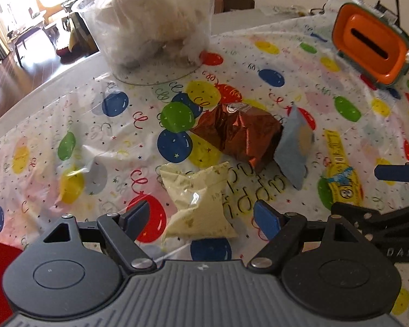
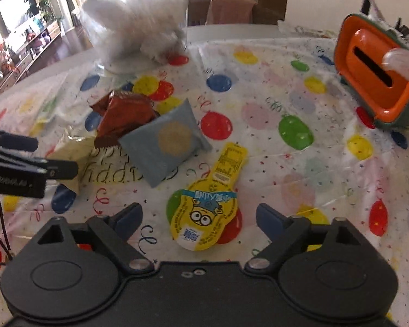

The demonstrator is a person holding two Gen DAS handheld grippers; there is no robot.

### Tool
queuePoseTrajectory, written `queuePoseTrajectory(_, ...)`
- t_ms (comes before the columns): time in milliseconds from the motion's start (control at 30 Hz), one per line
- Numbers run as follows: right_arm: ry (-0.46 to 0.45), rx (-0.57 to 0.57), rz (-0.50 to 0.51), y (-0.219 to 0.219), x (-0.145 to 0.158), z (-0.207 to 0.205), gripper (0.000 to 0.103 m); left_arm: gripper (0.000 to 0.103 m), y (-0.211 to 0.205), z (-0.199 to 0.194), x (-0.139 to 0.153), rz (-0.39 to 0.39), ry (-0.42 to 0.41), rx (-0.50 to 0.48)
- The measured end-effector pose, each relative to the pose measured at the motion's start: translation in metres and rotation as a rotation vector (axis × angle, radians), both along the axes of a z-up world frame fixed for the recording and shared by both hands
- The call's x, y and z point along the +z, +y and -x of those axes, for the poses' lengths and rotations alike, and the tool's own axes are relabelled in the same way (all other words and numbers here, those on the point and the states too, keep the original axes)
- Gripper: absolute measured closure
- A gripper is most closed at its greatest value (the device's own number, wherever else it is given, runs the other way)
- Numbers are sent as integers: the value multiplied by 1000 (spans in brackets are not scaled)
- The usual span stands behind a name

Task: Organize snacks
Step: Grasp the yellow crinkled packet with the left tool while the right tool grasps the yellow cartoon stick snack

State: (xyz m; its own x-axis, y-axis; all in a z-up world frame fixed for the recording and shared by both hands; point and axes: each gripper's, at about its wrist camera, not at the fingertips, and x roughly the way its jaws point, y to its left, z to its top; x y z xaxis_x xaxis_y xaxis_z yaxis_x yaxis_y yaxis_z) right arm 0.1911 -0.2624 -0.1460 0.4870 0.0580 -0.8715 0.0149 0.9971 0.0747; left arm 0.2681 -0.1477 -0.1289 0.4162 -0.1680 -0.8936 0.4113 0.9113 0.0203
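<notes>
Now your left gripper spreads wide around a cream packet; your right gripper gapes wide, empty, over a yellow jelly cup on the tablecloth.

table centre: foil snack bag leaning against the flat packet on its right
nearer: pale pouch before the foil bag
right: lidded cup
far left: clear tub
far right: slotted box

table | balloon tablecloth | four snack packets, clear tub, orange box
</notes>
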Motion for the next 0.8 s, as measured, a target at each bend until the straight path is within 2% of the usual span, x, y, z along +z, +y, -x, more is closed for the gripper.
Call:
queuePoseTrajectory(167,46,-30,26,5,-13,-10,25,20,-4,-13,-13,-23,18,10)
queuePoseTrajectory(367,57,-56,31,8,-18,-11,35,20,-4,-22,-22,-25,41,33)
queuePoseTrajectory(433,48,-70,35,9,-17,-11,40,26,-4,-24,-23,-18,45,36)
queuePoseTrajectory(500,40,-81,39,8,-17,-10,46,40,-4,-25,-25,-15,59,39)
queuePoseTrajectory(533,36,-87,38,7,-17,-9,48,42,-4,-25,-26,-18,65,42)
queuePoseTrajectory(600,32,-101,22,4,-16,-7,48,58,-4,-24,-28,-29,66,46)
queuePoseTrajectory(700,23,-126,9,1,-16,-3,49,65,-1,-20,-27,-29,57,51)
queuePoseTrajectory(800,17,-131,7,0,-15,1,49,66,2,-15,-26,-30,55,60)
